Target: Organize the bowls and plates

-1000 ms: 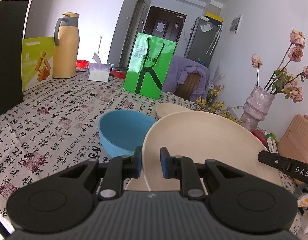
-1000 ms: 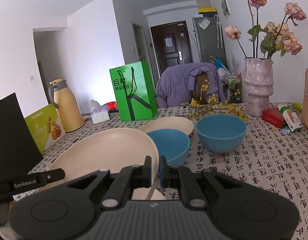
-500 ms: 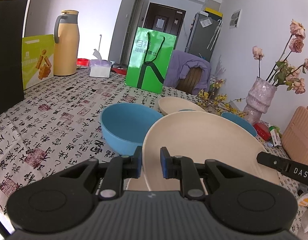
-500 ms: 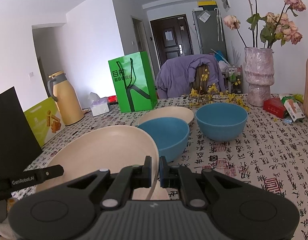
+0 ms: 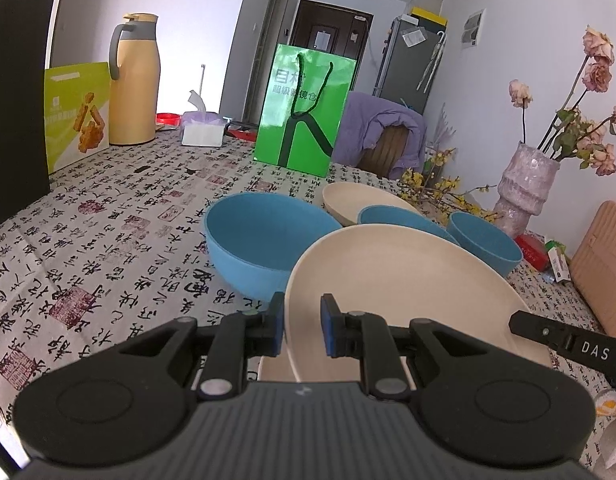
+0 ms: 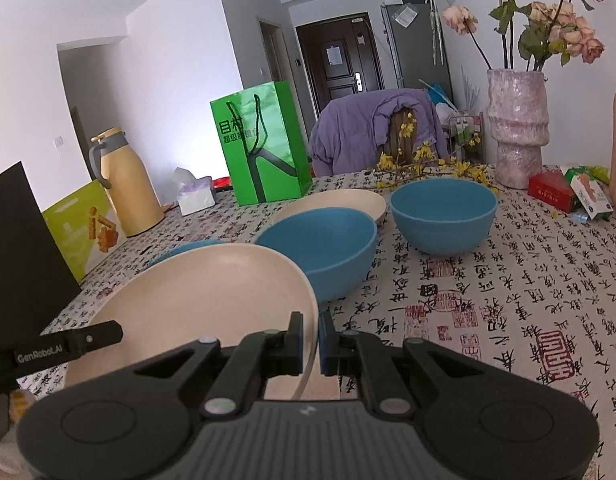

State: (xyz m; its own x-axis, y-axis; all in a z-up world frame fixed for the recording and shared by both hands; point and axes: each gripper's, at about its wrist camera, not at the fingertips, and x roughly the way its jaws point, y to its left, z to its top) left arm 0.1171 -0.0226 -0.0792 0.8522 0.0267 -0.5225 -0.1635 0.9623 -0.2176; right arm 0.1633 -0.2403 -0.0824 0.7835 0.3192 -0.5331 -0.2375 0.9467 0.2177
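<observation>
Two handheld grippers carry one large cream plate between them, just above a table covered in a cloth printed with black calligraphy and red seals. The left gripper is clamped on the plate's left rim, with the rim caught between its blue pads; the right gripper is clamped on the opposite rim, its jaws almost together on the thin edge. The plate sits tilted, its far edge raised. Just beyond it, in the left wrist view, a large blue bowl rests on the cloth to the left. Behind the plate are a second blue bowl, a third blue bowl farther right, and a smaller cream plate at the back, partly hidden by the second bowl. Farther back stand a green paper bag, a yellow thermos jug and a tissue box. A pink vase of dried roses stands at the right edge of the table, and a purple garment hangs over a chair behind it
</observation>
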